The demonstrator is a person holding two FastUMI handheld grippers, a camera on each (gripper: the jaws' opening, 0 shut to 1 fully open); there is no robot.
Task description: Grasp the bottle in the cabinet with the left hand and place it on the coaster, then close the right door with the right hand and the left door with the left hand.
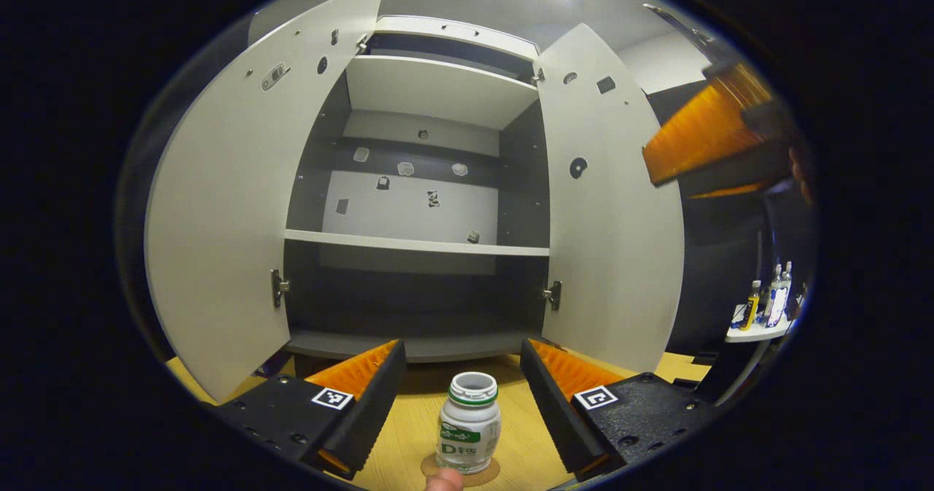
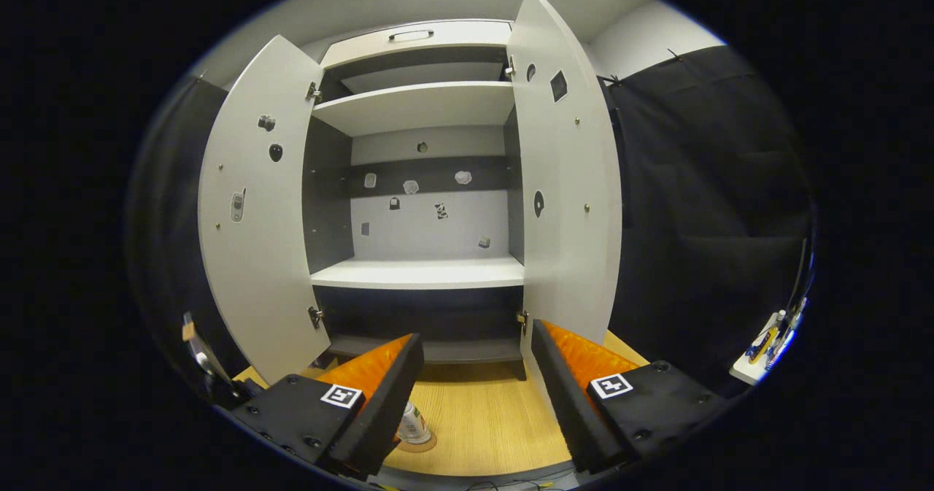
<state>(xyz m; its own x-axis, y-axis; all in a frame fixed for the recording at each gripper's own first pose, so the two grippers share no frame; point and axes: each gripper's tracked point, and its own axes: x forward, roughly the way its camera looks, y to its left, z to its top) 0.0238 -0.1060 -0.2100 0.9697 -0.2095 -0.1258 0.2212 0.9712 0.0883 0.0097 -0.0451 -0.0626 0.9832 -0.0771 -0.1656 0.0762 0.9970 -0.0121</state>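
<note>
A small white bottle [image 1: 468, 425] with a green label and no cap stands upright on a round brown coaster [image 1: 478, 474] on the wooden tabletop. My left gripper [image 1: 463, 396] is open, its fingers wide on either side of the bottle and clear of it. The cabinet's left door [image 1: 219, 221] and right door [image 1: 613, 221] both stand open. In the right gripper view, my right gripper [image 2: 478, 396] is open and holds nothing, facing the right door [image 2: 565, 199]. The bottle [image 2: 414, 424] shows partly behind its left finger. The right gripper [image 1: 719, 133] hangs high at the right in the left gripper view.
The cabinet shelves [image 1: 416, 243] are bare apart from small marks on the back wall. A fingertip [image 1: 444, 480] shows at the bottom edge. A small white side shelf [image 1: 759, 328] with several bottles stands at the far right. The wooden tabletop [image 2: 489, 418] lies before the cabinet.
</note>
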